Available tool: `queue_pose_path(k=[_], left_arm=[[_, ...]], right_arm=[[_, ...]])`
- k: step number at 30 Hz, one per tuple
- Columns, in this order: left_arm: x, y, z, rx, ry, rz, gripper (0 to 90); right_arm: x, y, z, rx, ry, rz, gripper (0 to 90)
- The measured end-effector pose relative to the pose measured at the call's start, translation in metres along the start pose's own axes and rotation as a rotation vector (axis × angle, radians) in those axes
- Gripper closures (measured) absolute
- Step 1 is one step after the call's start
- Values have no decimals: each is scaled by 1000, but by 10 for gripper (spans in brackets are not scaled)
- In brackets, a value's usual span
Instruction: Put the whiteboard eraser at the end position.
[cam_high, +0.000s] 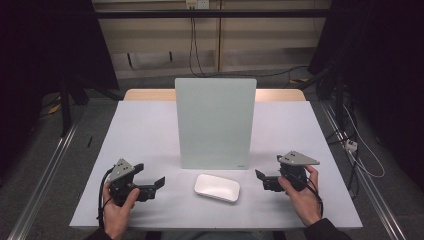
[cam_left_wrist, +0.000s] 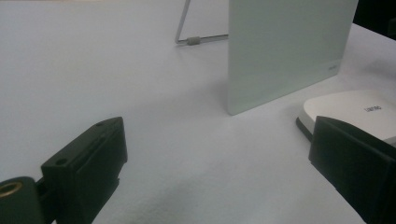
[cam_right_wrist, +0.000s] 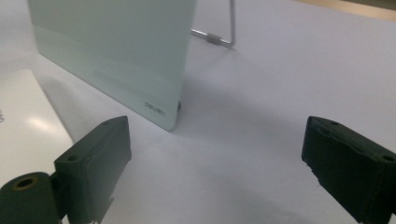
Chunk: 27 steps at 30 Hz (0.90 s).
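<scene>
So there's a flat white rounded-rectangle device (cam_high: 217, 187) lying on the white table (cam_high: 145, 130), right in front of an upright pale green glass board (cam_high: 215, 122) propped on a thin metal wire stand (cam_left_wrist: 187, 32). The device has small grey lettering on top, too blurry to read, and the board has a tiny logo in its lower corner, also unreadable. The left gripper (cam_high: 155, 184) and right gripper (cam_high: 260, 176) sit either side of the device, both with jaws wide apart, holding nothing.
</scene>
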<state>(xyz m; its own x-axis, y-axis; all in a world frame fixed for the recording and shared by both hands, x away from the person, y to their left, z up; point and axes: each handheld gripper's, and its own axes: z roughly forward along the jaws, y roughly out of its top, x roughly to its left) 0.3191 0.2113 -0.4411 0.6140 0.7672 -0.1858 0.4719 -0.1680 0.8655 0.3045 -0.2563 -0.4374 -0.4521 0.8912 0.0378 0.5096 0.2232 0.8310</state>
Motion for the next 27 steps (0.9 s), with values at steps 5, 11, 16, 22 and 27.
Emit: queue_pose_path(k=[5, 11, 16, 22, 27], left_arm=[[0, 0, 0, -4, -3, 5, 42], [1, 0, -1, -5, -1, 2, 42], [1, 0, -1, -7, -1, 4, 42], [2, -1, -3, -9, 9, -1, 42], [1, -1, -3, -9, 15, 2, 42]], right_arm=[[-8, -4, -6, -4, -22, 25, 81], [-15, -12, -12, -1, -36, 44, 80], [-20, -20, -15, 10, -47, 42, 79], [-21, -26, -18, 7, -57, 39, 79], [-23, -31, -21, -18, -57, 54, 78]])
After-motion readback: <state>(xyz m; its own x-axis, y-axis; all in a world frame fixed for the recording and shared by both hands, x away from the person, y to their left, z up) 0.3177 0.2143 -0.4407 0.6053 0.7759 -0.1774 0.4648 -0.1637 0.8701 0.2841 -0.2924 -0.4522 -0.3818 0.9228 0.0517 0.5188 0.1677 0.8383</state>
